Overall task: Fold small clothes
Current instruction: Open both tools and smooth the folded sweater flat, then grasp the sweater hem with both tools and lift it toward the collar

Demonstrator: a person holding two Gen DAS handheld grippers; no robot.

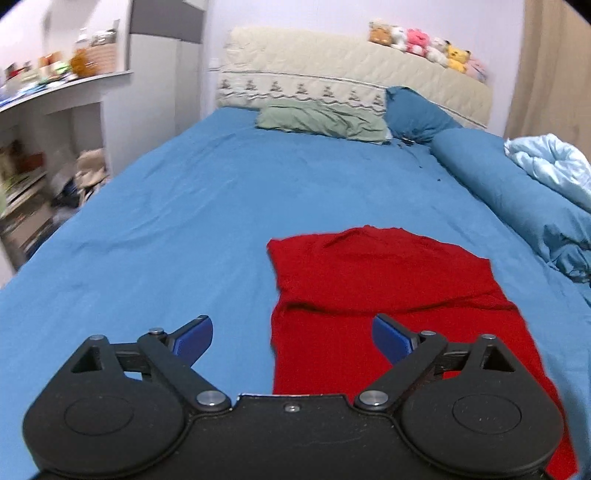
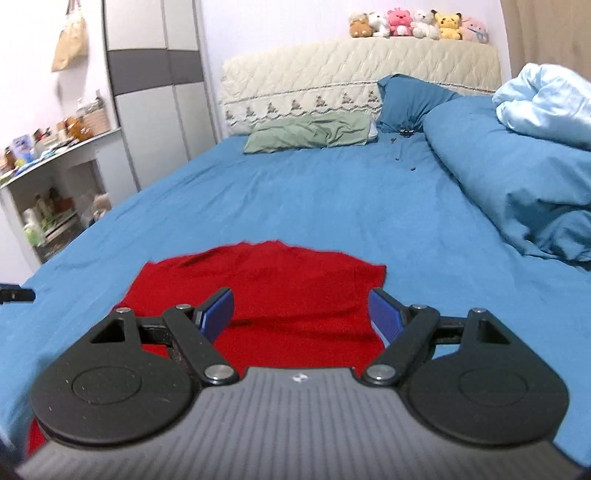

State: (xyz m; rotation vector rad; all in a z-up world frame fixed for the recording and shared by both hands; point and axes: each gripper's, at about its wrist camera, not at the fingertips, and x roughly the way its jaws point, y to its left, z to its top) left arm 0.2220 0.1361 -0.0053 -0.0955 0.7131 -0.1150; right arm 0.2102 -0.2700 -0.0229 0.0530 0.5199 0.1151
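Left gripper (image 1: 292, 334) and right gripper (image 2: 302, 312), fingers apart, are hovering over red garment (image 1: 384, 280), hiding its near edge at frame bottom.

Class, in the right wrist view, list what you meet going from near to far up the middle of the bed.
right gripper → red garment → blue sheet → green pillow → quilted headboard → plush toys

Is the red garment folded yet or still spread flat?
Partly folded: the red garment lies flat on the bed sheet, with one layer's edge crossing its middle.
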